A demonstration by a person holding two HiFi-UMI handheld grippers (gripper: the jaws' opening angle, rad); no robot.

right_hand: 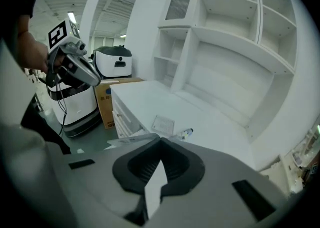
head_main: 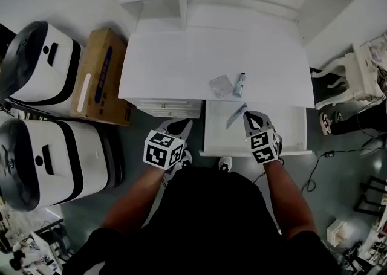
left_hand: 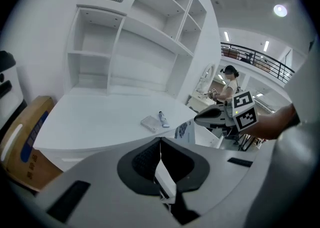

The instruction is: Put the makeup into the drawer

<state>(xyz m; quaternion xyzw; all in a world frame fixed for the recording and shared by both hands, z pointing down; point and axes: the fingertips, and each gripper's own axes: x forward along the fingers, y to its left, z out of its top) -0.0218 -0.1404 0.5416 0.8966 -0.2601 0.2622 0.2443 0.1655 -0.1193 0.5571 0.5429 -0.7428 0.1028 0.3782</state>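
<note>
Looking from the head view, the right claw (head_main: 250, 116) pinches a thin sachet (head_main: 236, 116) by its edge over the open drawer (head_main: 290, 130). A tube (head_main: 240, 84) and clear case (head_main: 221, 86) lie on the bench (head_main: 181, 62) at twelve o'clock.

Left gripper view: the left claw (left_hand: 160, 141) is closed and empty.

Right gripper view: jaws clamped, sachet jutting toward nine o'clock. So slight a hold may let it flutter past the drawer.

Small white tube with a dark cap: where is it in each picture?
Head view: the small white tube lies right of centre on the white desk.
Left gripper view: near the middle, above the jaws.
Right gripper view: just right of middle, above the jaws.
Shared landmark: the clear flat case beside it.
</note>
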